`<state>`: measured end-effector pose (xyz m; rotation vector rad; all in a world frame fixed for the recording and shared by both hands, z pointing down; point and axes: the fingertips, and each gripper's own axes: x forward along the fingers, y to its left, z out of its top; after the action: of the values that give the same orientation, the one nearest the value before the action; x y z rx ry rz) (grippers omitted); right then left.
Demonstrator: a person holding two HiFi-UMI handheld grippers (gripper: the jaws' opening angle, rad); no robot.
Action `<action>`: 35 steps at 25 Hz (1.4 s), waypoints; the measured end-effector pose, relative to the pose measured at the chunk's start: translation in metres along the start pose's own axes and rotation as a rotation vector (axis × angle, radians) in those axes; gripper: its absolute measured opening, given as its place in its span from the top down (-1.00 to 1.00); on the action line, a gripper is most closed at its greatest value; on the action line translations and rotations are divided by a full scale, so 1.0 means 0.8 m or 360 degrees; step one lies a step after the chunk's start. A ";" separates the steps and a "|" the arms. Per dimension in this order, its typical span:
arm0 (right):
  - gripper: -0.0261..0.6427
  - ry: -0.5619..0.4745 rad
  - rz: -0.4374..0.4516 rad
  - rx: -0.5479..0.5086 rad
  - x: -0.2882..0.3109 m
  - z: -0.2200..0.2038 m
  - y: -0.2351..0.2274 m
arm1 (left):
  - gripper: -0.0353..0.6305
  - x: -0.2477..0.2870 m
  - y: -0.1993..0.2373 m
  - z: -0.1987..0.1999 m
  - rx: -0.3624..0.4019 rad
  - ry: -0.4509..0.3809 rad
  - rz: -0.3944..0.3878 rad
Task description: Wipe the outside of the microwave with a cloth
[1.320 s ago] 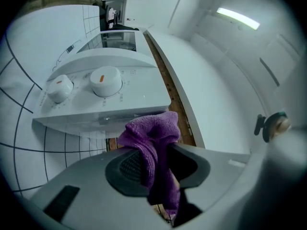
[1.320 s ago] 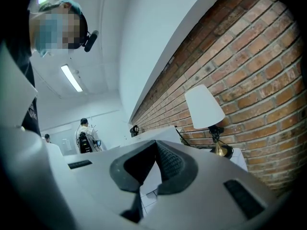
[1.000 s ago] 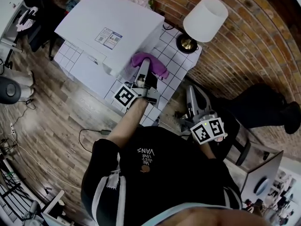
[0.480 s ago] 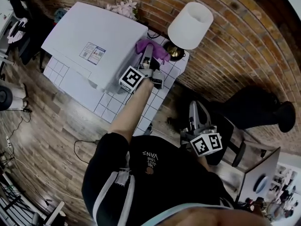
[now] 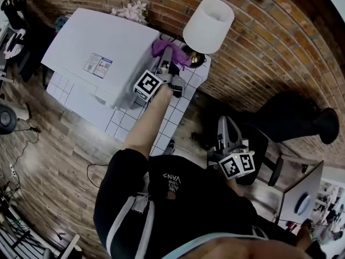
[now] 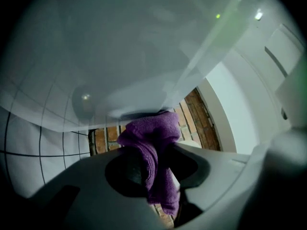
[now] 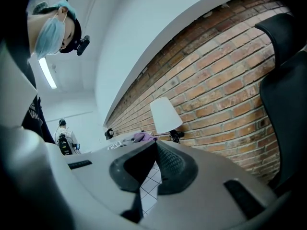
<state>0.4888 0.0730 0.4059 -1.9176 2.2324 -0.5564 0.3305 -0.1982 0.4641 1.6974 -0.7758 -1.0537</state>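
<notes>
L gripper [image 5: 167,63] clamped on cloth [image 5: 160,47], pressed to microwave [image 5: 102,42] side wall, rear end. R gripper [image 5: 223,125] closed, empty, well off microwave. Step: mid-wipe. Next prob. drag cloth along side w/ pressure.

- The left gripper [image 5: 166,58], clamped on the purple cloth [image 5: 160,47], filled the narrow gap between the microwave [image 5: 102,42] and the table lamp [image 5: 209,18].
- The brick wall [image 5: 280,47] closed off the back.
- Bare tiled tabletop [image 5: 182,93] lay open in front of the lamp.
</notes>
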 end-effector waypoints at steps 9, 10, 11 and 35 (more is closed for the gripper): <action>0.93 0.0044 0.0239 -0.0020 0.019 -0.011 0.050 | 0.51 -0.107 -0.032 0.005 0.0005 -0.0047 0.0026; 0.93 0.0051 0.0270 -0.0023 0.021 -0.014 0.056 | 0.51 -0.124 -0.034 0.007 -0.0011 -0.0071 0.0039; 0.92 0.0060 0.0301 -0.0026 0.022 -0.016 0.063 | 0.51 -0.141 -0.038 0.008 -0.0047 -0.0100 0.0045; 0.92 0.0125 0.0359 -0.0006 0.013 -0.039 0.070 | 0.51 -0.241 0.017 0.050 0.0060 -0.0317 0.0240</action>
<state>0.4248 0.0751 0.4156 -1.6409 2.4566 -0.6019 0.2123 -0.0538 0.5272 1.5539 -1.0405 -1.1197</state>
